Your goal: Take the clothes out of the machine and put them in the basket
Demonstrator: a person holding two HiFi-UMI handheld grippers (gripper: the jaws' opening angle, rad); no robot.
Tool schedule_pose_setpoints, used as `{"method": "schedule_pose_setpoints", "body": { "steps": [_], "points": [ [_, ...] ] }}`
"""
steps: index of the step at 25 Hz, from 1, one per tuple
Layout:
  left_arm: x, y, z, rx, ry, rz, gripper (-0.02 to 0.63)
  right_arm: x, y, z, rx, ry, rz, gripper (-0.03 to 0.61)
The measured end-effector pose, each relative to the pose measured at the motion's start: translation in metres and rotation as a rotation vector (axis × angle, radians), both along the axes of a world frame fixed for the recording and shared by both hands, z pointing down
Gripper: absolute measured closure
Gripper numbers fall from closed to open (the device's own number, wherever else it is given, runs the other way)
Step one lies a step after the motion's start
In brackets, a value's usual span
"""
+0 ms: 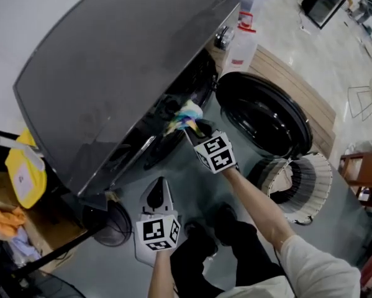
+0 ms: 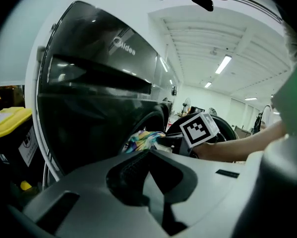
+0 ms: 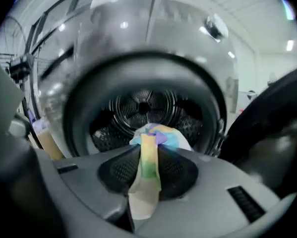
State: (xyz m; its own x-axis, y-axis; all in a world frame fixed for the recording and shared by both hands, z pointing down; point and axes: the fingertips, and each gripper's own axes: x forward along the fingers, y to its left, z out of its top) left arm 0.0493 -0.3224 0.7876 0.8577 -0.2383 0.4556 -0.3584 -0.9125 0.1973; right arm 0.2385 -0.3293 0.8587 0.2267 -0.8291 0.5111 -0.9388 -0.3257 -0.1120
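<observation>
The dark grey washing machine stands with its round door swung open to the right. My right gripper is at the drum mouth, shut on a multicoloured cloth. In the right gripper view the cloth runs as a strip between the pads of the right gripper, with the steel drum behind it. My left gripper hangs lower and nearer me, jaws together and empty. The left gripper view shows the left gripper below the cloth. A white slatted basket stands on the floor under the door.
A yellow container and an orange rag sit left of the machine. A white bottle stands on a wooden platform behind the door. A wooden stool is at the right edge. My dark-trousered legs are below.
</observation>
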Motion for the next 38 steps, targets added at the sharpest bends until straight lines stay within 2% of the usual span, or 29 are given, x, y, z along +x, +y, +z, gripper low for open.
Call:
{"method": "schedule_pose_setpoints", "body": {
  "steps": [5,10,15,21,31,38],
  "points": [
    [0.009,0.004,-0.072,-0.010,0.021,-0.009,0.595,-0.006,0.024,-0.092,0.046,0.007,0.016,0.479],
    [0.015,0.006,-0.133,-0.001,0.049,-0.027,0.595,-0.019,0.059,-0.157,0.037,0.030,0.008,0.479],
    [0.016,0.004,-0.193,0.012,0.079,-0.044,0.595,-0.028,0.106,-0.219,0.042,0.029,0.062,0.479],
    [0.006,0.019,-0.271,0.045,0.106,-0.046,0.595,-0.041,0.151,-0.321,0.112,0.060,0.114,0.479],
    [0.009,0.075,-0.372,0.102,0.127,0.056,0.595,-0.073,0.213,-0.456,0.201,0.185,0.134,0.477],
    [0.022,0.121,-0.416,0.149,0.155,0.174,0.595,-0.094,0.277,-0.492,0.189,0.221,0.203,0.477]
  ]
}}
